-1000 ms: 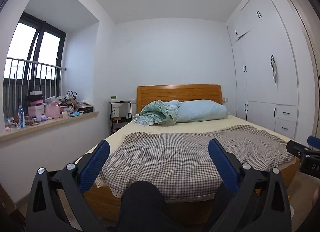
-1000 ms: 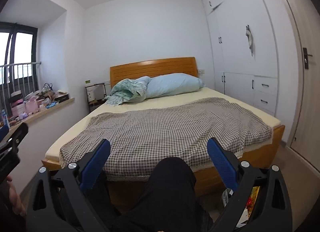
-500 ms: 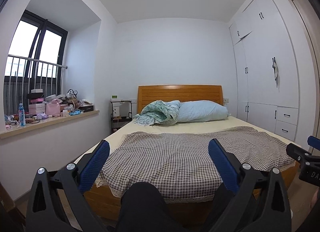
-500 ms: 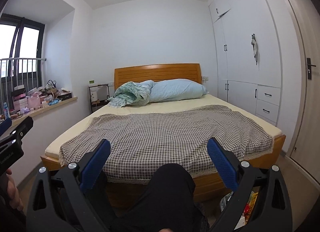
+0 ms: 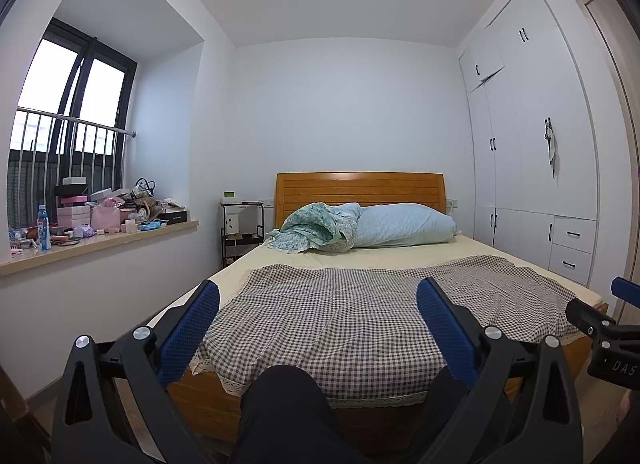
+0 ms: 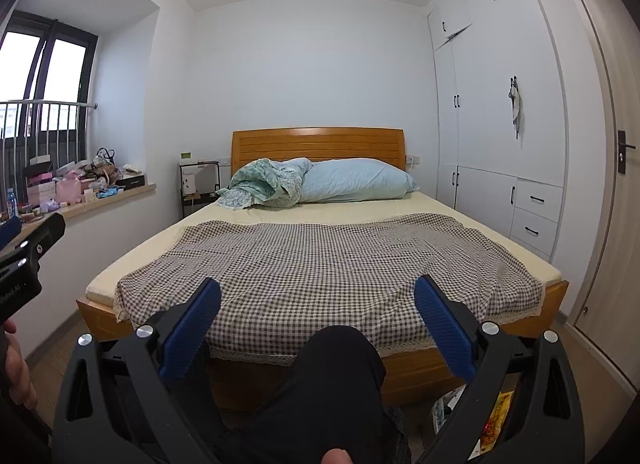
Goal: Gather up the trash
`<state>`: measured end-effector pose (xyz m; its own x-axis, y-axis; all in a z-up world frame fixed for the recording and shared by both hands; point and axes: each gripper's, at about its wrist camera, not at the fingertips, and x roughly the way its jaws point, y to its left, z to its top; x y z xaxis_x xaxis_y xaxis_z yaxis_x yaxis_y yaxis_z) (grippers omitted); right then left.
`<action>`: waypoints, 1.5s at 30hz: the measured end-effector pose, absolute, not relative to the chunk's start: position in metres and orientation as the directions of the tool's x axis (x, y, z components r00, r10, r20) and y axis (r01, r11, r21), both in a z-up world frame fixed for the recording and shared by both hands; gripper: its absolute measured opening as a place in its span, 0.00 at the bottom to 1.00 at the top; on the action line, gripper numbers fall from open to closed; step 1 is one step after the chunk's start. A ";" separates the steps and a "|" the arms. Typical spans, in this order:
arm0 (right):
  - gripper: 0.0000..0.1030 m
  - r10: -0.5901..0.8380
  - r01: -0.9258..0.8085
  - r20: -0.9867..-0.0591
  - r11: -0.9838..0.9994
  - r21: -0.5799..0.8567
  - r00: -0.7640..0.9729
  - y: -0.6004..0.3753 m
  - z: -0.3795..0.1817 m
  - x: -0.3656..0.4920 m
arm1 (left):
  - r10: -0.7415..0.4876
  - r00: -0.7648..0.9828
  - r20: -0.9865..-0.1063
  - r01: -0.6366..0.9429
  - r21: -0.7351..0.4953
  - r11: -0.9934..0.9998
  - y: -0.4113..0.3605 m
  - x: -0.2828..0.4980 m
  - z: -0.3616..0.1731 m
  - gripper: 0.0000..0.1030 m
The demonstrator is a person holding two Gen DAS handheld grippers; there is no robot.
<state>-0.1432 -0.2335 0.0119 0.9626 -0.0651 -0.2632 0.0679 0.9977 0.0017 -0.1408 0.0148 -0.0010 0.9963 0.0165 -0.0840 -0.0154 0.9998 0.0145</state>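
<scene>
We hold our left gripper (image 5: 318,296) with its blue pads spread wide apart and nothing between them, aimed level across the foot of the bed (image 5: 208,392). Our right gripper (image 6: 316,296) is the same: pads well apart, empty, pointed at the checked blanket (image 6: 320,260). A dark trouser knee (image 6: 340,364) rises between the fingers in both views.

The trash (image 6: 496,412) we can make out lies low at the right edge of the right wrist view: bright yellow and red wrappers on the floor by the near right corner of the bed frame, partly hidden behind the right finger of that gripper. It sits below and to the right of the right gripper, well under where both tools now point. We cannot tell its shape or long axis, since too little of it shows. The left wrist view does not show it at all.

By our judgement the right hand is the nearer one, and the coming move asks us to tip that gripper down and to the right toward the floor.

Farther out, a cluttered window sill (image 5: 120,238) runs along the left wall; whether any of it counts as trash we cannot say.
</scene>
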 end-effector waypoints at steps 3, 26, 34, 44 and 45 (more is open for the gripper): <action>0.90 -0.066 0.070 -0.263 0.998 0.005 0.962 -0.235 0.012 -0.143 | 0.018 0.996 -0.085 -0.016 0.015 1.000 0.014 -0.140 -0.001 0.93; 0.90 -0.067 0.080 -0.269 0.996 0.038 0.961 -0.244 0.013 -0.144 | 0.014 0.996 -0.083 -0.012 0.017 1.000 0.018 -0.133 -0.001 0.93; 0.90 -0.066 0.079 -0.269 0.996 0.038 0.961 -0.244 0.014 -0.144 | 0.015 0.997 -0.080 -0.013 0.020 1.000 0.018 -0.134 -0.002 0.93; 0.90 -0.065 0.074 -0.260 0.997 0.024 0.963 -0.242 0.013 -0.145 | 0.014 0.997 -0.075 -0.012 0.026 1.000 0.016 -0.134 -0.003 0.93; 0.90 -0.065 0.073 -0.260 0.997 0.021 0.963 -0.241 0.013 -0.146 | 0.013 0.997 -0.076 -0.011 0.026 1.000 0.016 -0.134 -0.003 0.93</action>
